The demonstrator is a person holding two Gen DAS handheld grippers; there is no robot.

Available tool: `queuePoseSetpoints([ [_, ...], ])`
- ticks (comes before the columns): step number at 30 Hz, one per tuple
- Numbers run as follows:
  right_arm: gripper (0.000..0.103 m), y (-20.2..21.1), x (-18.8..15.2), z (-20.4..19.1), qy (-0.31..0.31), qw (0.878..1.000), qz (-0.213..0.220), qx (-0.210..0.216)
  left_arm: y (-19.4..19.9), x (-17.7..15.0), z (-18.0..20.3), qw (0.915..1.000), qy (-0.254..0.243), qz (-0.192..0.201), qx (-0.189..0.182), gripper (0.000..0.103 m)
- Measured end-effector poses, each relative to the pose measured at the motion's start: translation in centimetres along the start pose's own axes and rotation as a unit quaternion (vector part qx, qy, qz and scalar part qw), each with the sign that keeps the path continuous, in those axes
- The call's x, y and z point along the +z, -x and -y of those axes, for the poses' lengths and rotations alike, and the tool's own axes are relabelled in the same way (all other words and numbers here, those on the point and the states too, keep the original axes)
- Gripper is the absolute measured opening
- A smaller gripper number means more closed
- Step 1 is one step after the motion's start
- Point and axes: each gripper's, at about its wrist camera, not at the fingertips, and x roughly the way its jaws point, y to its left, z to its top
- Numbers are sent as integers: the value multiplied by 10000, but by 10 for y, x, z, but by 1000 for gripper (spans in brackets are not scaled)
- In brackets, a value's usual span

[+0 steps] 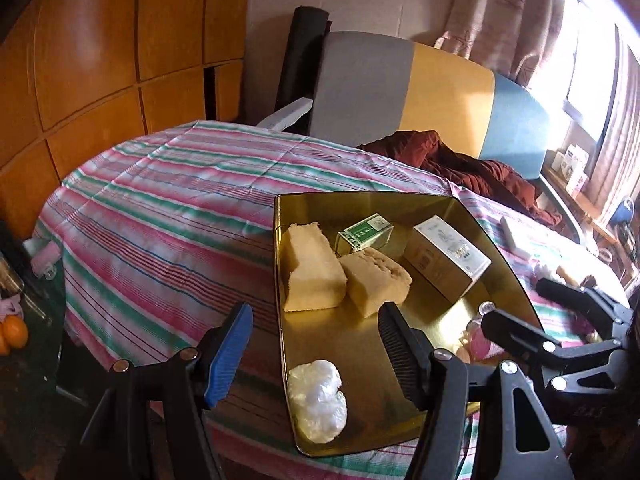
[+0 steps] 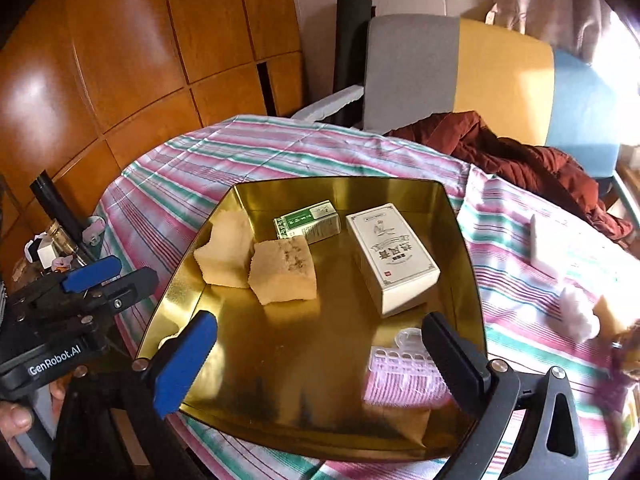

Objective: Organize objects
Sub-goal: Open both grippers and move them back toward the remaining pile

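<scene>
Placing looks done: my right gripper (image 2: 320, 364) hangs spread over the pink ribbed plastic piece (image 2: 404, 376) in the gold metal tray (image 2: 460, 216), left gripper (image 1: 316, 344) spread and empty, so next I fetch the white cotton wad (image 2: 578, 318) off the striped surface (image 2: 520, 304).

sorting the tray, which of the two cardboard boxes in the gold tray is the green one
The small green-and-white cardboard box at the gold tray's far side; the bigger white cardboard box beside it has no green.

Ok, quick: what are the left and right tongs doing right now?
Left tongs: open, holding nothing, over the gold tray's left edge.
Right tongs: open wide, holding nothing, above the pink item.
</scene>
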Motion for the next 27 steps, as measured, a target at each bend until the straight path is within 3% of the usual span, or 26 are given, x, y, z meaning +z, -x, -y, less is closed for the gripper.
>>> queuePoseSetpoints([
  [10,103,25,-5,12,-206,9991,293,-213,13,-6,22,9996,-272,38,-120,66],
  [27,103,49,-22,58,-629,9950,396,-668,29,-16,66,9948,-988,191,-186,66],
])
